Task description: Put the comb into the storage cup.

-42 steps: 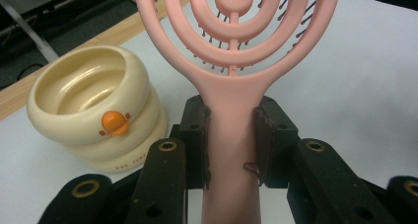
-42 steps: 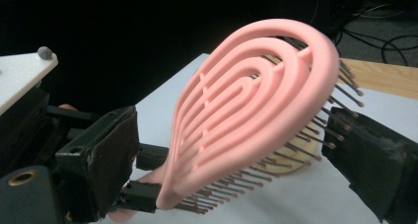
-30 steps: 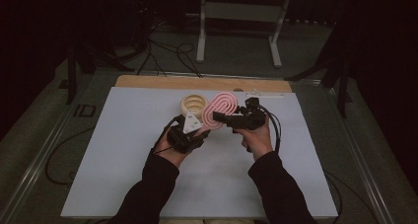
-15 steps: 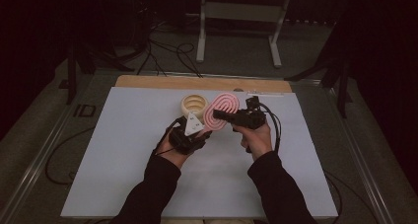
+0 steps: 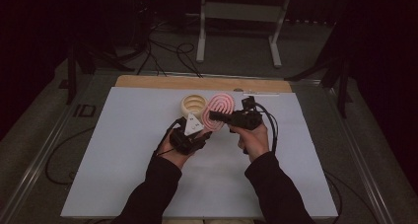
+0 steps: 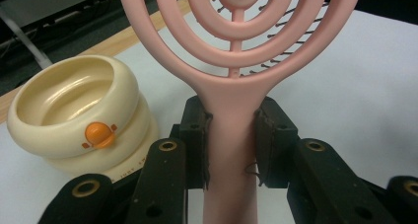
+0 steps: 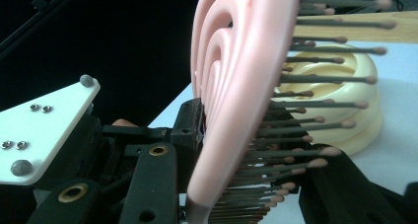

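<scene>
Near worktop [image 5: 123, 174] centre: left gripper [image 6: 231, 135], fingers [image 6: 194, 135] clamped on handle of pink hairbrush [image 6: 231, 150]; brush head raised, concentric rings upward. Just right of it: right gripper [image 7: 236, 184], fingers astride lower brush head [image 7: 231, 110], one against smooth back, other on bristle side; whether they press brush, cannot tell. Behind, just beside brush: cream ringed bowl [image 5: 193, 105], orange mark on side, resting on worktop. Far edge: wooden strip [image 5: 148, 82].

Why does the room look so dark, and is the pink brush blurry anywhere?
High view: light falls on the white table, the surroundings stay nearly black. Left gripper view: the pink brush and cream bowl are sharp and evenly lit. Right gripper view: the brush's near edge is soft, too close.
</scene>
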`<state>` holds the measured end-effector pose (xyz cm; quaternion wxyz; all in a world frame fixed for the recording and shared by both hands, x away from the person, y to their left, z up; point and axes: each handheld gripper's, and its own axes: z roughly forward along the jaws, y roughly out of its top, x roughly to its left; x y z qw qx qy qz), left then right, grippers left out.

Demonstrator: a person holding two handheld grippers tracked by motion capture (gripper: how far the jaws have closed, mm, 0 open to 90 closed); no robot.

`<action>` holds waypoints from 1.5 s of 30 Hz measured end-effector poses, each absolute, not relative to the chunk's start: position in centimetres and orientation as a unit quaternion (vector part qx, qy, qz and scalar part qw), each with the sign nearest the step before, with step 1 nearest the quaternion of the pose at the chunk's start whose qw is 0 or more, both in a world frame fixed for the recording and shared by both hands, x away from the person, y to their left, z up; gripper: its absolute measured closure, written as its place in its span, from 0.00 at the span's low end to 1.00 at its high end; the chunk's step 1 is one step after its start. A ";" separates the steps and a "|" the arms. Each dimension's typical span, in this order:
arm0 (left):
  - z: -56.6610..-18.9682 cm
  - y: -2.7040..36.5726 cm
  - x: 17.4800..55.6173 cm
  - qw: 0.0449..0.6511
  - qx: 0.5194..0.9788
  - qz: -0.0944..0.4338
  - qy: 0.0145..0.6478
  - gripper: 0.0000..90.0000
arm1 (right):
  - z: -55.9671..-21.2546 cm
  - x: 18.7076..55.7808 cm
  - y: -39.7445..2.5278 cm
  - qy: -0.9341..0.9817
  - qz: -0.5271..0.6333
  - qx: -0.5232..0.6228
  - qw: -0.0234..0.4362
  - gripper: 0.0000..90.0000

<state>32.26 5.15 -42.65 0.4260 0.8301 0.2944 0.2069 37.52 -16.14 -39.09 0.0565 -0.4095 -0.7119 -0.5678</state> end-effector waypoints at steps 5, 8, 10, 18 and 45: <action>-42.6 5.2 32.2 0.429 0.828 0.209 0.294 0.78 | -39.0 37.5 -16.1 -0.710 -0.571 -0.409 0.054 0.70; -42.6 5.2 32.3 0.428 0.827 0.213 0.296 0.73 | -39.0 37.4 -16.1 -0.709 -0.572 -0.409 0.055 0.70; -42.6 5.3 32.4 0.429 0.823 0.213 0.305 0.73 | -38.9 37.5 -16.1 -0.709 -0.573 -0.408 0.054 0.70; -42.4 5.7 32.2 0.430 0.813 0.225 0.321 0.36 | -38.6 37.4 -16.2 -0.705 -0.578 -0.408 0.048 0.71; -42.6 10.1 31.0 0.451 0.782 0.246 0.353 0.00 | -38.7 37.5 -16.2 -0.701 -0.581 -0.411 0.042 0.71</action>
